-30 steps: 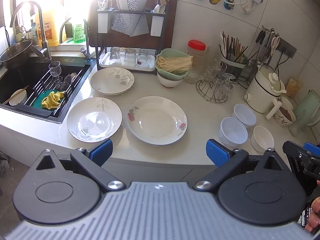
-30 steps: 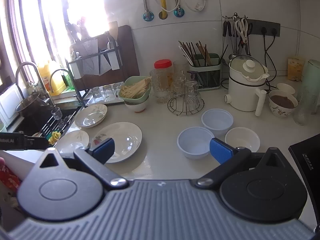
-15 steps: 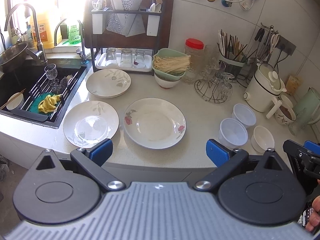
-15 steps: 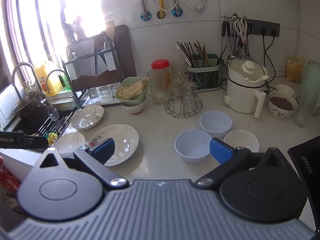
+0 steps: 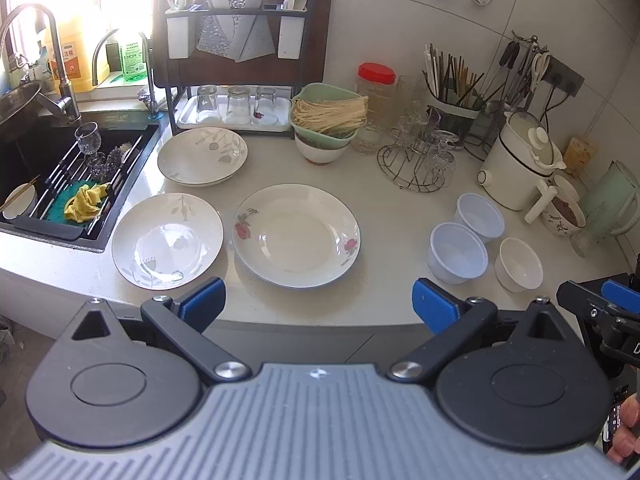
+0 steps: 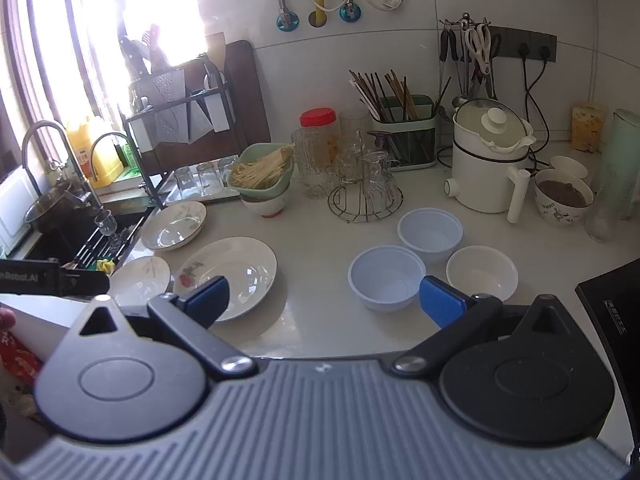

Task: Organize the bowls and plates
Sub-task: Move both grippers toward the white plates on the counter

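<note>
White plates and bowls sit on our worktop [image 5: 392, 216]. The rose plate [image 5: 296, 235] lies near the front edge, a leaf plate [image 5: 167, 235] beside it by the sink [image 5: 48, 184]. Three small bowls [image 6: 386, 277] cluster right. Our left tongs [image 5: 318, 307] and right tongs [image 6: 323, 297] are spread wide, holding nothing.

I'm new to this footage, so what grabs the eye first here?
Three plates lie spread on the counter beside the sink; the rose-patterned plate is the largest, central one. To their right sit three small bowls: two bluish plastic bowls and a white bowl. Both claws, left and right, are open and empty.
</note>
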`<action>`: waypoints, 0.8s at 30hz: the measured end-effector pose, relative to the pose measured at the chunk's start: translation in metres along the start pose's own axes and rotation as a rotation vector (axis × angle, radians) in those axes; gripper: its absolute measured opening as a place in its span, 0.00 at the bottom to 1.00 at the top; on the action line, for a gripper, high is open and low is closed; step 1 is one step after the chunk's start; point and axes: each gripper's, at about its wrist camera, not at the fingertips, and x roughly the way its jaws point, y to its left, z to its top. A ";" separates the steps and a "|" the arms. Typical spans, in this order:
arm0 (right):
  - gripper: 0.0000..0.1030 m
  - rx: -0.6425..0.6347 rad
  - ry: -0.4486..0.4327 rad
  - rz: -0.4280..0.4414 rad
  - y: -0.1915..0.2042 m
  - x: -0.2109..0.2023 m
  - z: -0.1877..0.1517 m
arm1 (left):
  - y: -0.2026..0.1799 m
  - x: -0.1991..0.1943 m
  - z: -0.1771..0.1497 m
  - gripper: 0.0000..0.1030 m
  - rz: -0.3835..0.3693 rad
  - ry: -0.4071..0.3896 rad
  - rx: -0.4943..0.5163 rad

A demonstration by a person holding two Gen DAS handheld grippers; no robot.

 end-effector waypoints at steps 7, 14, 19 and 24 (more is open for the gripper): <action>1.00 0.021 0.013 -0.008 -0.003 -0.002 -0.003 | -0.001 0.002 -0.003 0.98 -0.007 0.011 0.006; 1.00 0.019 0.011 -0.008 -0.002 -0.003 -0.004 | -0.002 0.003 -0.004 0.98 -0.010 0.009 0.007; 1.00 0.021 0.008 0.007 -0.002 -0.004 -0.004 | -0.003 0.003 -0.005 0.98 -0.009 0.006 0.009; 1.00 0.025 0.010 0.014 -0.002 -0.004 -0.005 | -0.004 0.003 -0.004 0.98 -0.009 0.009 0.012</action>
